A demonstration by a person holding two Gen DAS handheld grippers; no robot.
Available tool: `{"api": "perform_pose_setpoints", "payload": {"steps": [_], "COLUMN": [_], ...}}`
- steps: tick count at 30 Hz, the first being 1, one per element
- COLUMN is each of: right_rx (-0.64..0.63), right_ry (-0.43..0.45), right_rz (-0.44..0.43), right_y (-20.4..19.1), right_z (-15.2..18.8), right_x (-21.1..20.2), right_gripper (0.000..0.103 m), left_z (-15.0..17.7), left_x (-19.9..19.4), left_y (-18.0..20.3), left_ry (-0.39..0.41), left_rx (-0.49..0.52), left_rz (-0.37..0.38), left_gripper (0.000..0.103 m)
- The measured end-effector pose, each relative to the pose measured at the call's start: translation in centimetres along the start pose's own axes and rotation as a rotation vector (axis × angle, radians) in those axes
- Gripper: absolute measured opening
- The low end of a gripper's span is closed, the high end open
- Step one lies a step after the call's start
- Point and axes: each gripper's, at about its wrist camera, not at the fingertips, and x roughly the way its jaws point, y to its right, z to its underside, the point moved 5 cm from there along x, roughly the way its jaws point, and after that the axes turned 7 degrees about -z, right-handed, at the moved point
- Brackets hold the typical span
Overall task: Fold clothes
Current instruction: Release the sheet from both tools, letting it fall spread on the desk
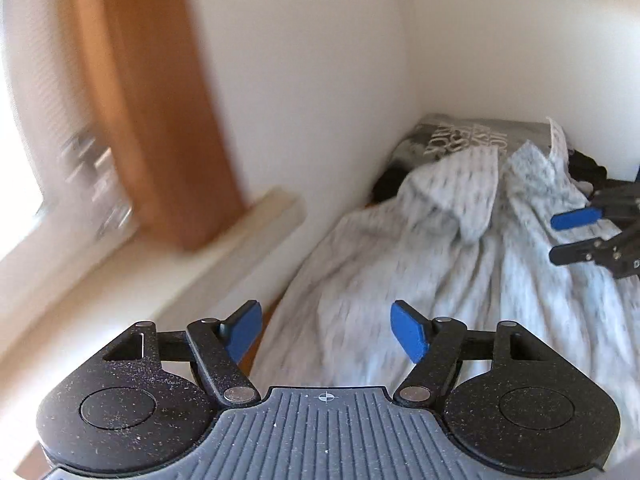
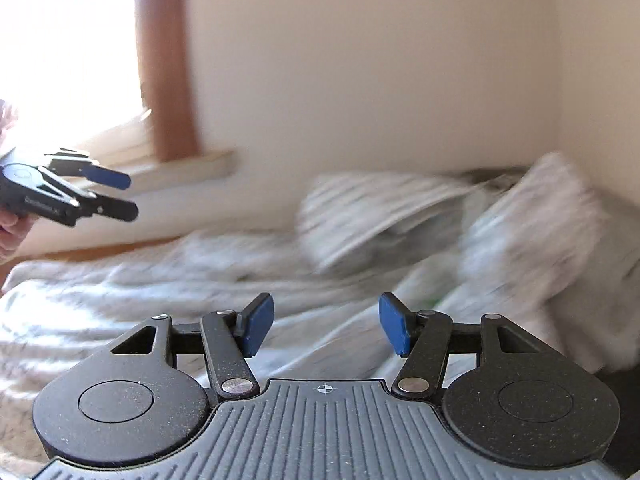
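Left wrist view: the left gripper [image 1: 326, 330] hangs above the near end of a pale patterned garment [image 1: 420, 280], its blue pads spread wide with nothing between them. The garment lies lengthwise along the surface toward the corner of the room, rumpled rather than flat, with a loose flap of cloth [image 1: 472, 200] turned up near its far end. Beyond it rests a dark printed item [image 1: 460, 138] against the wall [image 1: 320, 80]; what it is cannot be told. The right gripper [image 1: 572, 236] enters from the right edge, its two fingers parted and empty, poised just over the garment's right side.

Right wrist view: the right gripper [image 2: 326, 326] is likewise spread and holds nothing — cloth shows only below and past it. The left gripper [image 2: 116, 196], held in a hand [image 2: 10, 224], sits well to the left before a bright window [image 2: 68, 48] and its sill [image 2: 180, 164]. Both pictures are smeared by motion, so fine folds are unreadable.

Judgement: the two grippers flank the garment at opposite sides, a stance suited to taking two edges at once. Whether the cloth is being laid out for folding or has just been let go — the scene fits either.
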Motion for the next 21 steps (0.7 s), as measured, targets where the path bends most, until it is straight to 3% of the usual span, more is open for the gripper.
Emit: {"api": "perform_pose_setpoints", "payload": {"steps": [5, 9, 16, 21], "right_rx": [0.008, -0.022, -0.067, -0.086], "right_ry": [-0.03, -0.063, -0.158, -0.193], "right_rz": [-0.046, -0.073, -0.099, -0.147], "right_y": [-4.5, -9.3, -14.9, -18.0], "right_z": [0.9, 1.5, 3.8, 5.4], "right_x": [0.6, -2.5, -4.4, -5.1], "right_gripper": [0.059, 0.059, 0.059, 0.059], "left_z": [6.1, 10.0, 13.1, 13.6], "left_x": [-4.4, -7.3, -8.8, -9.5], "left_y": [-4.0, -7.3, -10.6, -11.8], "left_ry": [0.001, 0.048, 0.092, 0.129], "left_rx": [-0.097, -0.229, -0.358, -0.44], "left_rz": [-0.028, -0.01, 0.021, 0.054], "left_gripper": [0.079, 0.08, 0.081, 0.087]}}
